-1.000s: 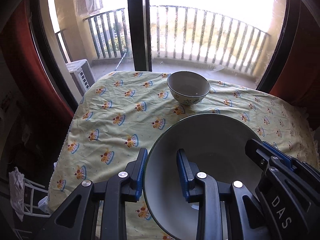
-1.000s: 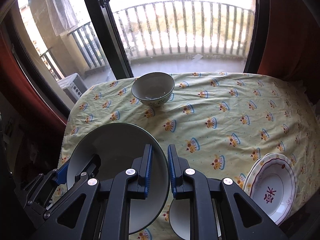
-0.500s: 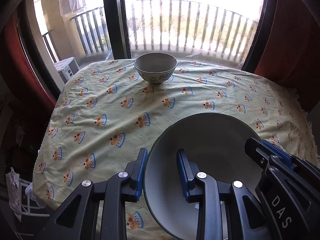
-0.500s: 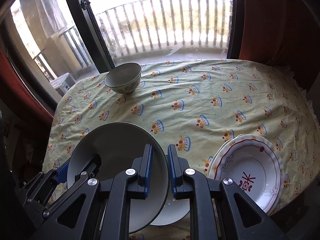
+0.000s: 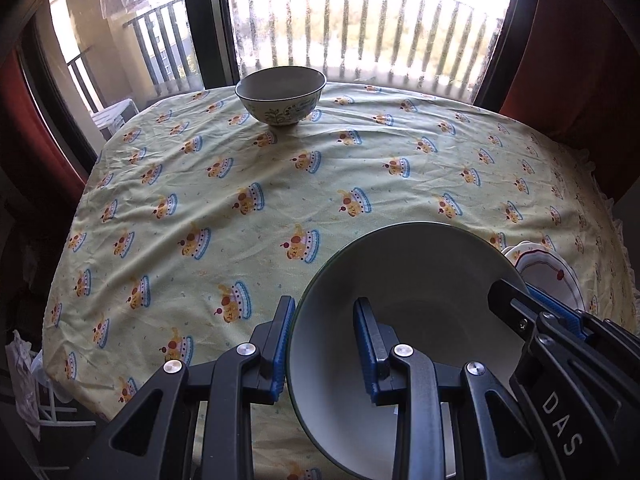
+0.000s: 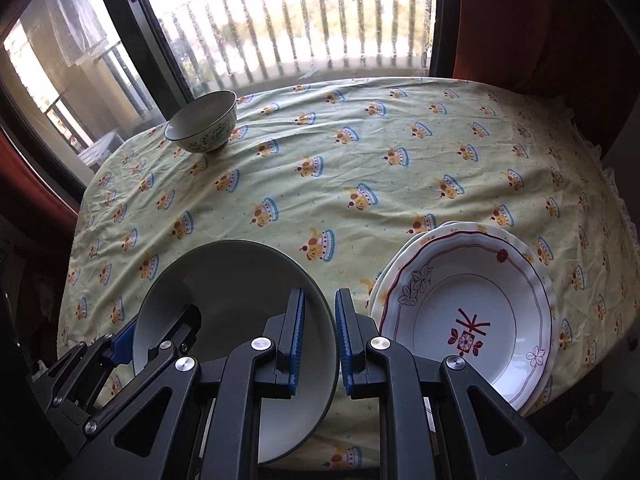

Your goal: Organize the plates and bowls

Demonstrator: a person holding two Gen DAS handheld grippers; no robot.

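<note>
Left gripper (image 5: 324, 344) was black angular plastic, blue ribbed pads (image 5: 282, 344), silver round screws, right gripper (image 6: 320, 340) alike, white "DAS" lettering on its side

Open cloth in the middle, crockery at the edges

The yellow tablecloth (image 5: 280, 184) lies bare across its whole middle, so there is wide room to pass there. At the far edge by the window (image 5: 360, 32) a small patterned bowl (image 5: 280, 96) stands alone, well apart from everything else. On the near right, stacked white plates (image 6: 468, 312) fill that corner. Just beside them the big grey bowl (image 6: 236, 292), clamped at opposite rims by the left gripper (image 5: 324, 344) and right gripper (image 6: 320, 336), blocks the near left. Red curtains (image 6: 540, 20) close in the right side.
</note>
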